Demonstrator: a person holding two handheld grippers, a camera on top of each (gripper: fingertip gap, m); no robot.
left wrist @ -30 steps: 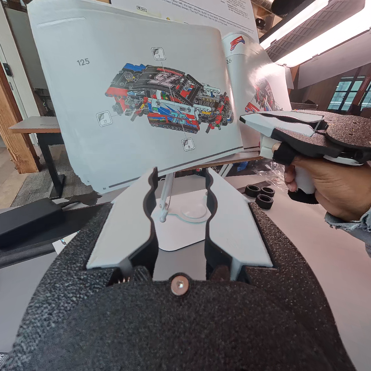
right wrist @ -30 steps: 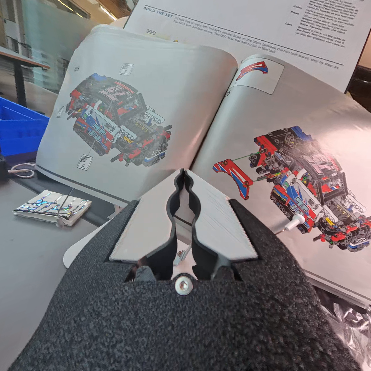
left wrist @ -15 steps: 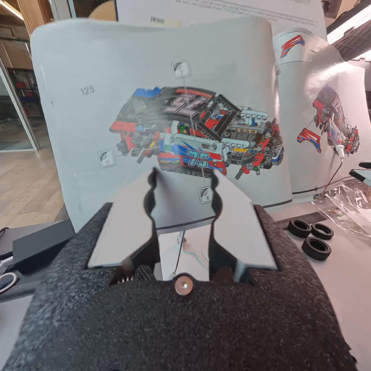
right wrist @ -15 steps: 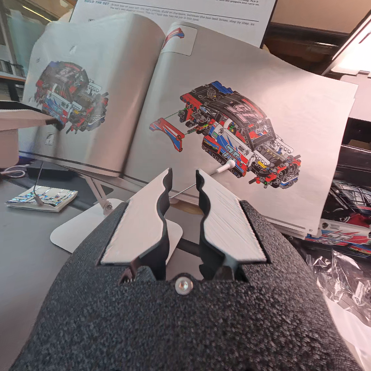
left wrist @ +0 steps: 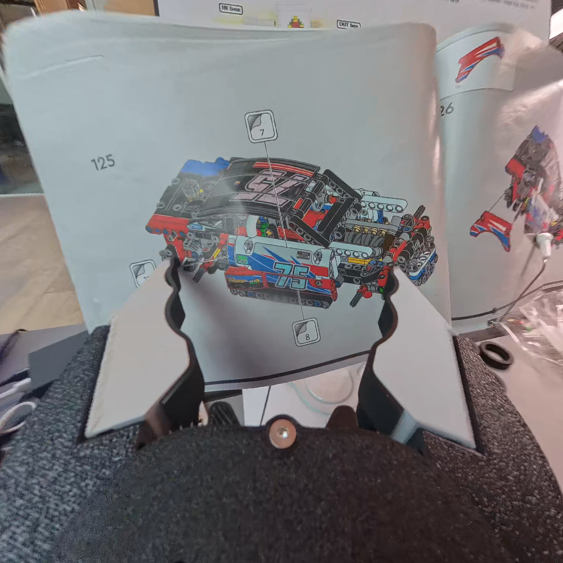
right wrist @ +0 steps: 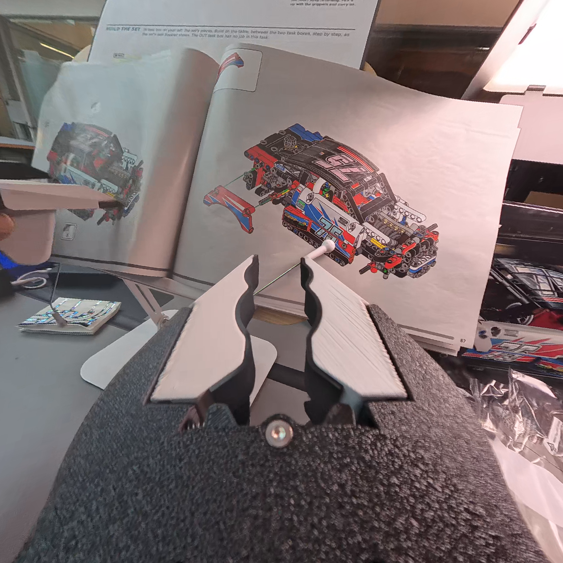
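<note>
An open instruction booklet (left wrist: pixel 152 122) stands on a white book stand, showing drawings of a red, blue and black model car; it also shows in the right wrist view (right wrist: pixel 396 146). My left gripper (left wrist: pixel 281 268) is wide open and empty, close in front of the left page. My right gripper (right wrist: pixel 278 260) is open and empty, in front of the right page's lower edge, near the stand's white-tipped page clip (right wrist: pixel 327 245). The left gripper's finger (right wrist: pixel 54 195) shows at the left edge of the right wrist view.
The stand's white base (right wrist: pixel 103 365) rests on the grey table. A small glossy sticker booklet (right wrist: pixel 70 315) lies at left. A black tyre (left wrist: pixel 495 355) and clear plastic bags (right wrist: pixel 518 405) lie at right. A printed sheet (right wrist: pixel 231 27) stands behind the booklet. A model car box (right wrist: pixel 524 304) sits right.
My left gripper has moved closer to the left page and opened much wider. My right gripper has let go of the page edge, opened, and swung right to face the right page.
</note>
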